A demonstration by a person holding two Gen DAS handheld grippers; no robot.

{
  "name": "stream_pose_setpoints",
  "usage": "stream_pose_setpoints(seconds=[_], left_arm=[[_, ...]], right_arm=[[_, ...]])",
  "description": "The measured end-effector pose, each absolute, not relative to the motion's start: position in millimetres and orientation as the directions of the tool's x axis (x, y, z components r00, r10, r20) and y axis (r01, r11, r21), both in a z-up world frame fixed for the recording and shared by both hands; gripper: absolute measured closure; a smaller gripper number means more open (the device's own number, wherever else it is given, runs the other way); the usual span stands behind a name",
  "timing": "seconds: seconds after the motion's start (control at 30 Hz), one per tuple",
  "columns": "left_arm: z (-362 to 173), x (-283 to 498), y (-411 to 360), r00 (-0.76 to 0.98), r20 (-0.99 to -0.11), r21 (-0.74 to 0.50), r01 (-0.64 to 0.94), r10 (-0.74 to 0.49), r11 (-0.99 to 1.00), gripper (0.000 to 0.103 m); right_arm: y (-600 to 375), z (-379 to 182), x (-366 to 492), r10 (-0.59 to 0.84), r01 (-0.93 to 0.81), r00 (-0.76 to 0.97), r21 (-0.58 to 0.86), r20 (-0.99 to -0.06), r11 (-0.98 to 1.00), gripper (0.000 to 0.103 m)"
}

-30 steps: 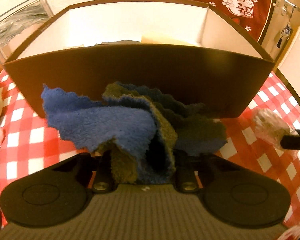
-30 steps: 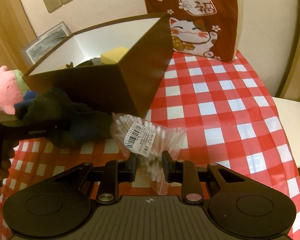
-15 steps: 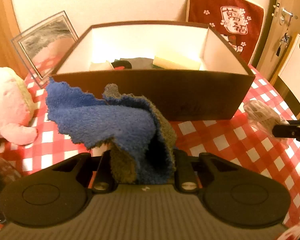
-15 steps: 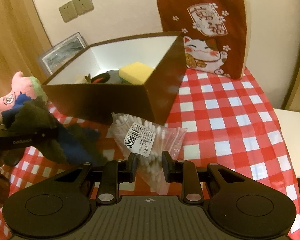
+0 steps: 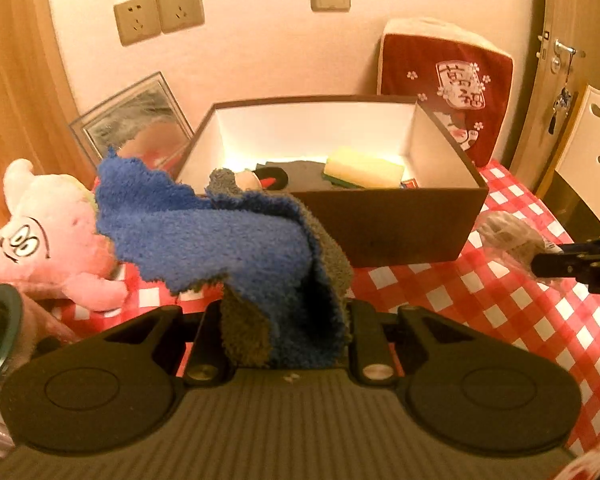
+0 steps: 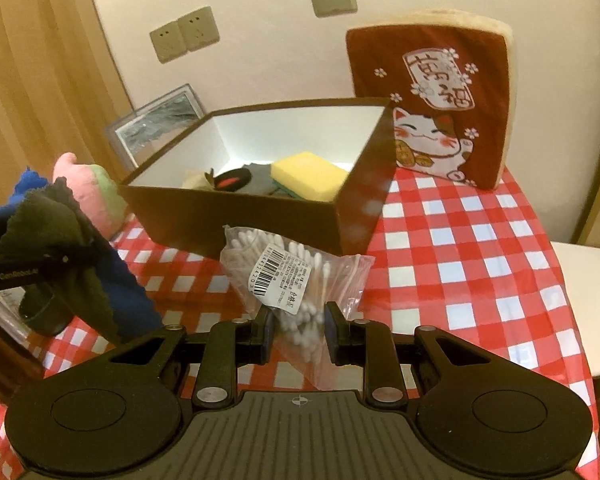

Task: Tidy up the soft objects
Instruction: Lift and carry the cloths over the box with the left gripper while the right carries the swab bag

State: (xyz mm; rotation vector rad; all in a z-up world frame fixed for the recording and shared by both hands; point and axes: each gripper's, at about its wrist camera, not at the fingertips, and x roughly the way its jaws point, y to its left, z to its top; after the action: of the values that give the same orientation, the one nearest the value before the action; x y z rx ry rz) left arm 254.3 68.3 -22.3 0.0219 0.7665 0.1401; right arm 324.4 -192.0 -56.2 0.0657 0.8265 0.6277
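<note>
Two grippers: both in your hands are loaded, each pinching one soft thing above the table (image 6: 460, 240).
Left gripper (image 5: 284, 320): your jaws are pressed onto a fluffy blue-and-grey cloth (image 5: 220, 236); it bunches between them and drapes forward and to the left, clear of the checked tablecloth.
Right gripper (image 6: 298, 330): your jaws pinch the lower corner of a clear bag of cotton swabs (image 6: 292, 276), barcode label facing you; the bag stands up from the jaws, off the table.
Box (image 6: 236, 216): brown outside, white inside, open-topped, toward the table's back edge, just beyond both grippers.
In the box: a yellow sponge (image 6: 308, 176) against the right side, dark fabric and a small black-and-red item beside it.
Pink plush toy (image 5: 48, 232): lying near the table's left edge, left of the box.
Red cat cushion (image 6: 432, 100): upright at the back right corner, against the wall.
Framed picture (image 5: 136, 120): leaning on the wall behind the box's left corner.
</note>
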Motion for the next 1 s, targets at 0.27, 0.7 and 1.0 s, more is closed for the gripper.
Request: stream_pose_setpoints(seconds=[0.27,0.7,1.0], left_arm=[[1,240,76,0.732,-0.663,0.096,-0.128,0.159,0.987,0.084],[36,241,83,0.779,-0.602,0.122,-0.129,0.176,0.984,0.084],[59,262,83,0.821,-0.545,0.137,-0.110,0.168,0.984,0.084]], right_arm=[[-184,-42,320,0.571,-0.522,0.511,0.296,-0.642,0.800,0.077],[-169,-12,326,0.601,-0.563,0.541,0.277,-0.589,0.779,0.077],[-161,7,344,0.613,-0.581,0.562,0.263,-0.555,0.771,0.077]])
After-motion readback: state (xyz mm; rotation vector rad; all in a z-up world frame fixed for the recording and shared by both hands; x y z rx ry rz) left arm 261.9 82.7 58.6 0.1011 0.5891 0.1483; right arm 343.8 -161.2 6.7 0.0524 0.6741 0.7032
